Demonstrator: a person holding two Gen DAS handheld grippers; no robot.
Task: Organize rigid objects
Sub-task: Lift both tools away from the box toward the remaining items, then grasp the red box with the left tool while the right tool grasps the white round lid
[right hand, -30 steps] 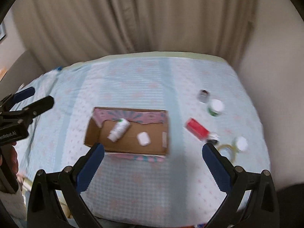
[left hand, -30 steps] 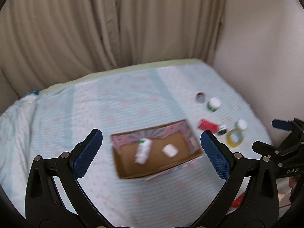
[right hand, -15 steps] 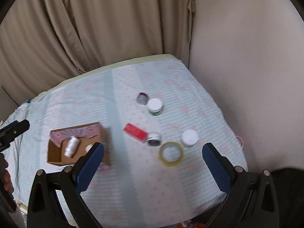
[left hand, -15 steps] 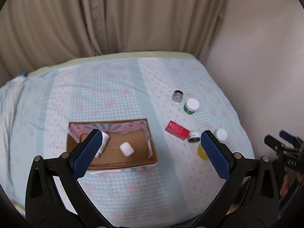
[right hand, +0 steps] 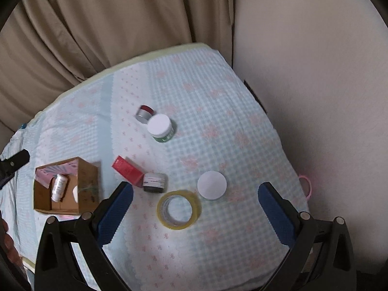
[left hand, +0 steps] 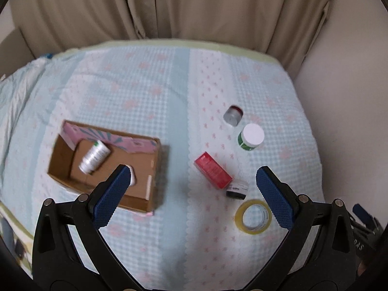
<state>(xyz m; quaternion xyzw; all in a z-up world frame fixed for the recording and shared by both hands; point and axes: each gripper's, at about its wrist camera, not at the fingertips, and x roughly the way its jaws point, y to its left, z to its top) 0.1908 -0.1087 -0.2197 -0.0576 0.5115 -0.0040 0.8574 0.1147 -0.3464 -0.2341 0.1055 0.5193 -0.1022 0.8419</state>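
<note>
A cardboard box (left hand: 155, 169) (right hand: 88, 177) on the bed holds a white bottle (left hand: 94, 156) (right hand: 59, 186) and a small white item. To its right lie a red box (left hand: 213, 170) (right hand: 127, 171), a small dark jar (left hand: 237, 188) (right hand: 154, 182), a yellow tape roll (left hand: 253, 216) (right hand: 179, 209), a white-lidded green jar (left hand: 251, 136) (right hand: 160, 127), a silver-and-red jar (left hand: 233, 116) (right hand: 145, 113) and a white-lidded jar (right hand: 211, 185). My left gripper (left hand: 194, 194) and right gripper (right hand: 195, 206) are open and empty, above the bed.
The bed has a light blue patterned cover (left hand: 145, 97). Beige curtains (left hand: 169, 7) hang behind it and a wall (right hand: 315, 72) stands on the right. A pink ring (right hand: 306, 185) hangs at the bed's right edge.
Both views have shifted: the right gripper swung right toward the loose items and moved closer; the left gripper moved right so the box sits at its left finger. Nothing was grasped.
</note>
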